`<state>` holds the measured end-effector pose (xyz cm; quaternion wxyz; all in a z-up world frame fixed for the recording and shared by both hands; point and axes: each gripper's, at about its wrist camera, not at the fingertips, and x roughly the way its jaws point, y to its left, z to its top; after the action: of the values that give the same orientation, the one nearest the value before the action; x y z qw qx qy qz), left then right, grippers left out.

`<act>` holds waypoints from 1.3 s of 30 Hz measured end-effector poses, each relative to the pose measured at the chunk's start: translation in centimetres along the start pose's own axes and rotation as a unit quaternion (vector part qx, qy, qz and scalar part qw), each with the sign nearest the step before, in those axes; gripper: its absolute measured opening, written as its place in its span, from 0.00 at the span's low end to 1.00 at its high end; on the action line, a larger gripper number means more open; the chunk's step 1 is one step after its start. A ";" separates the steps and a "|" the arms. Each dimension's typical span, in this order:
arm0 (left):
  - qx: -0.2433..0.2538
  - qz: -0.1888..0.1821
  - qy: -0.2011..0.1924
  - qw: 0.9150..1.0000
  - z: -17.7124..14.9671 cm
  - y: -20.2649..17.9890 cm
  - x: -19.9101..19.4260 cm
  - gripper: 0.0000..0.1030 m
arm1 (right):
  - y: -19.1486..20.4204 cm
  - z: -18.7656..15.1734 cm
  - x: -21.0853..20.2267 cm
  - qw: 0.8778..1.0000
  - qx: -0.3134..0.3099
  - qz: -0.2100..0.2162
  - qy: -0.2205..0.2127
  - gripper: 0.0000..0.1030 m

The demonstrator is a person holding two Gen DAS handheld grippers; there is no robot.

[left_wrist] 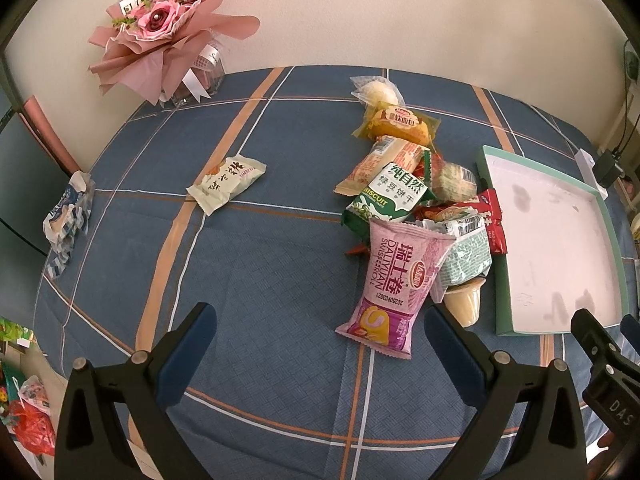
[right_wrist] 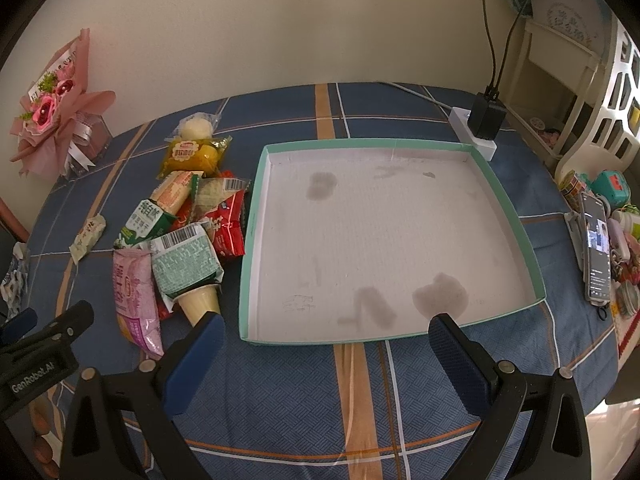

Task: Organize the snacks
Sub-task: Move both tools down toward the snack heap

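Observation:
A pile of wrapped snacks (left_wrist: 416, 200) lies on the blue plaid tablecloth, left of a shallow teal-rimmed box (right_wrist: 256, 216) with a stained white floor; the box holds nothing. A pink Swiss roll pack (left_wrist: 394, 284) lies nearest, with a pudding cup (left_wrist: 464, 304) beside it. One cream packet (left_wrist: 226, 184) lies apart to the left. My left gripper (left_wrist: 320, 344) is open and empty, low over the cloth just before the pink pack. My right gripper (right_wrist: 326, 344) is open and empty at the box's near edge. The pile also shows in the right wrist view (right_wrist: 180, 224).
A pink flower bouquet (left_wrist: 164, 28) stands at the back left by the wall. A blue-white wrapper (left_wrist: 66, 220) lies at the left table edge. A power strip with a black charger (right_wrist: 484, 124) sits behind the box. A phone (right_wrist: 598, 252) and small clutter sit at the right edge.

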<state>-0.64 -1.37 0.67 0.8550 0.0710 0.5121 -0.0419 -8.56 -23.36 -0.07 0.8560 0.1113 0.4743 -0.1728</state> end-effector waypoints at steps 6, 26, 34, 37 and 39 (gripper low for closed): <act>-0.002 0.001 0.005 1.000 0.0 0.0 0.2 1.00 | 0.1 0.0 0.1 1.000 -0.002 0.000 0.002 1.00; -0.049 -0.033 0.075 0.995 0.1 0.7 3.7 1.00 | 3.8 1.9 2.3 0.996 0.005 0.073 0.046 0.87; -0.129 -0.042 0.078 0.988 0.7 3.2 4.8 1.00 | 5.5 2.2 4.8 0.989 -0.009 0.114 0.097 0.62; -0.144 -0.046 0.086 0.985 1.0 3.5 5.4 1.00 | 6.8 2.3 5.4 0.987 -0.027 0.121 0.103 0.54; -0.157 -0.044 0.094 0.982 1.1 3.8 5.9 1.00 | 7.5 2.4 5.6 0.986 -0.040 0.122 0.105 0.52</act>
<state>3.65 2.21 -3.68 0.8007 -0.0837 0.5931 0.0081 -0.95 -18.39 -3.39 0.8197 0.1513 0.5513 -0.0351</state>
